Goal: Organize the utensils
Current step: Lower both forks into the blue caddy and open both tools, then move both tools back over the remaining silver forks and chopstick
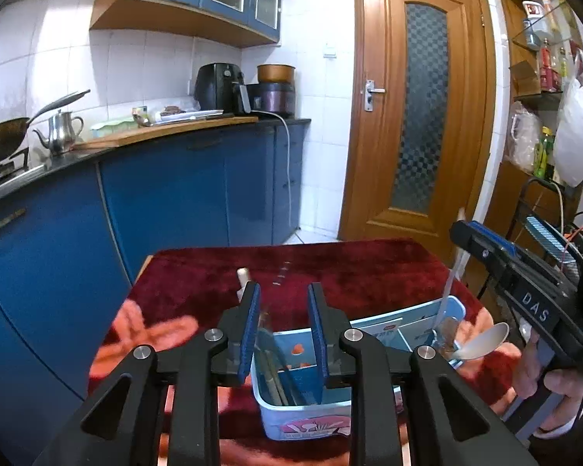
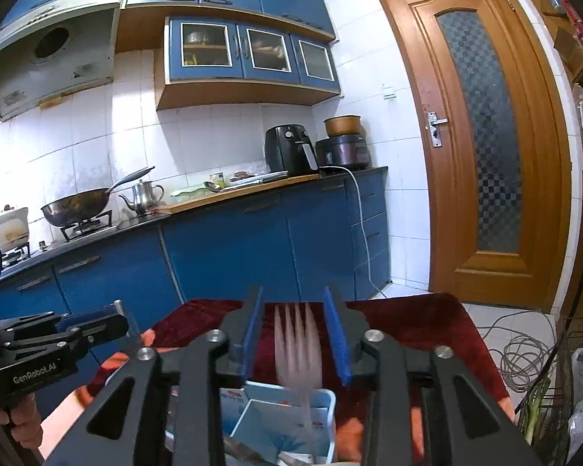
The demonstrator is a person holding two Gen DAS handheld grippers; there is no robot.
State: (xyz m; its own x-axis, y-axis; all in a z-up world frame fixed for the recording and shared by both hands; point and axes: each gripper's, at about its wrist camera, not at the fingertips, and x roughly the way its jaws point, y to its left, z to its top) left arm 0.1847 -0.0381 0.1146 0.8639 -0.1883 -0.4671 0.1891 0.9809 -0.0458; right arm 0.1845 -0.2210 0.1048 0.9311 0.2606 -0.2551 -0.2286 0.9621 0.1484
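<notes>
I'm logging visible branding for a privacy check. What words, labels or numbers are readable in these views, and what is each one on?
"DAS": white letters on the side of the right gripper body.
"GenRobot.AI": white letters on the side of the left gripper body.
Printed labels on the blue utensil box: too blurred to read.
Bottles and packets on the shelf: too small to read.

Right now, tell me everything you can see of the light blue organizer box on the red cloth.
The light blue organizer box looks like plastic, rectangular, open-topped, with inner walls splitting it into compartments and a pink mushroom print on its near side. It sits upright on the red cloth. Its near compartment holds chopsticks lying slanted; a white spoon leans over its right rim. A pale fork, motion-blurred, stands over a far compartment between the right gripper's open jaws.
</notes>
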